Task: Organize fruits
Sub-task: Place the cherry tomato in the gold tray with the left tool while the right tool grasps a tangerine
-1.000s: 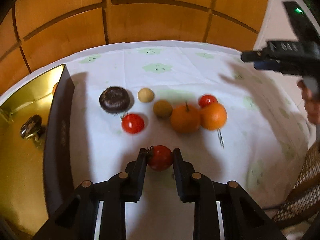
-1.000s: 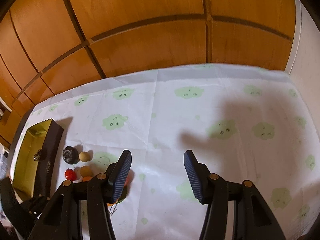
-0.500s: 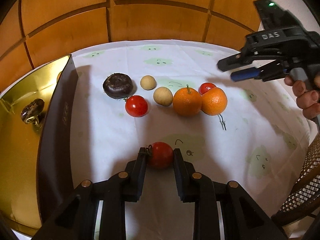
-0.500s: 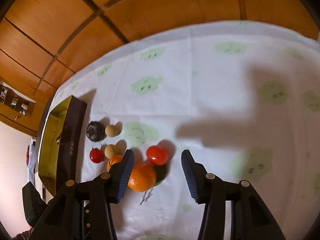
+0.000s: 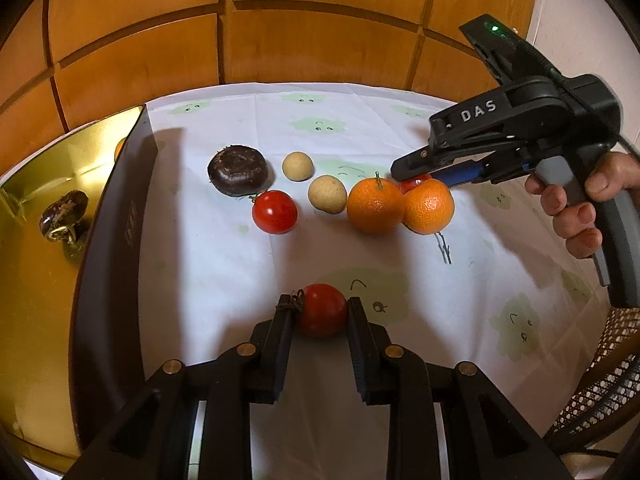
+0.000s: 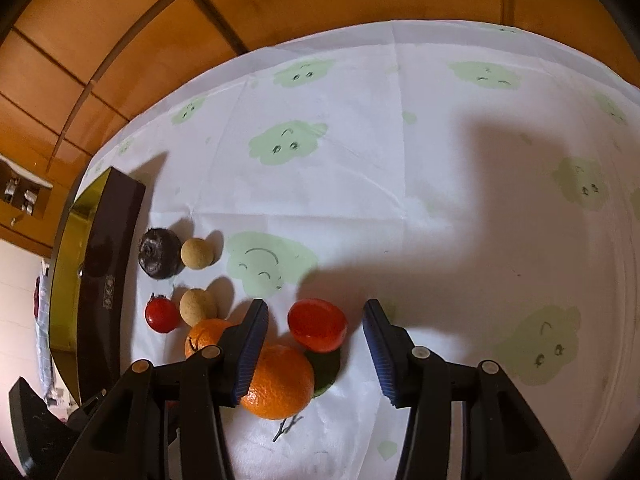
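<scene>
My left gripper [image 5: 318, 312] is shut on a red tomato [image 5: 322, 310], low over the cloth. Beyond it lie a dark purple fruit [image 5: 238, 169], two beige round fruits [image 5: 297, 165] [image 5: 327, 194], another tomato [image 5: 274, 212] and two oranges [image 5: 375, 206] [image 5: 429, 206]. My right gripper [image 6: 316, 314] stands open, pointing down at the far right end of this group. A third tomato [image 6: 317, 325] lies between its blue pads, which do not touch it. An orange [image 6: 278, 382] sits under its left finger.
A gold box [image 5: 48, 272] with a dark wall [image 5: 116, 240] stands at the left and holds a dark fruit [image 5: 64, 214]. A hand [image 5: 580, 208] grips the right tool. A wicker chair [image 5: 600, 392] is at the table's right edge. Wooden panels rise behind.
The right gripper has come down and tilted toward the fruits, its jaws a little narrower, and the tomato now lies between its fingers. The left gripper has kept still with its tomato.
</scene>
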`<control>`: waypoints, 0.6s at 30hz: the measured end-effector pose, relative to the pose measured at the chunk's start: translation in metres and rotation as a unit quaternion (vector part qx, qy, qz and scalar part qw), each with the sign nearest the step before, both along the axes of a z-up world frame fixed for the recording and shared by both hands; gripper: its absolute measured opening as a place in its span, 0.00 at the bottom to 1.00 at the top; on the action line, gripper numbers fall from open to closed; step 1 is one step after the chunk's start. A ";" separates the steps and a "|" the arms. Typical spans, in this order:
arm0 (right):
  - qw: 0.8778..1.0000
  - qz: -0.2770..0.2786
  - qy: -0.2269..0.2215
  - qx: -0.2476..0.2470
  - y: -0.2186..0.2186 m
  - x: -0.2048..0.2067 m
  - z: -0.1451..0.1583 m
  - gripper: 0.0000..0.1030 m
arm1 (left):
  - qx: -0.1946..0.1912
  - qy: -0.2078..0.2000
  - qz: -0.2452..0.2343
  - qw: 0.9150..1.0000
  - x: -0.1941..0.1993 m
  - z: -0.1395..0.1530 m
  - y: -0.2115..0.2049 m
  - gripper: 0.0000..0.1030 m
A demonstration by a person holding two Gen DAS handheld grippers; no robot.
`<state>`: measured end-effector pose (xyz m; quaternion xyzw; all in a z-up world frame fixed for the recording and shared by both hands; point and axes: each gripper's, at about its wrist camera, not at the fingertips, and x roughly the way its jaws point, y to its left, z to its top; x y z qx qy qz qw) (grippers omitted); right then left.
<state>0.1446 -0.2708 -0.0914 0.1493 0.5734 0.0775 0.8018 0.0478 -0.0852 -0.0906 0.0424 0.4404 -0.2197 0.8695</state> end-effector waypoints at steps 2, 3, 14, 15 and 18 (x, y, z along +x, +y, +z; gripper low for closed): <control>1.000 0.005 -0.005 -0.013 0.003 0.001 0.000 0.35 | 0.001 -0.002 0.001 1.000 0.000 -0.001 0.000 0.27; 1.000 0.007 -0.005 -0.022 0.005 0.002 0.000 0.29 | 0.002 -0.002 0.001 1.000 -0.001 -0.001 0.000 0.27; 0.999 0.034 -0.006 -0.034 0.006 0.002 -0.004 0.29 | 0.014 0.000 -0.006 1.000 0.002 0.003 -0.002 0.25; 0.999 0.034 -0.005 -0.031 0.005 0.003 -0.004 0.29 | 0.013 0.001 -0.006 1.000 0.002 0.004 -0.002 0.25; 0.999 0.028 -0.003 -0.021 0.002 0.004 -0.005 0.30 | 0.005 0.000 -0.004 1.000 0.004 0.010 0.001 0.25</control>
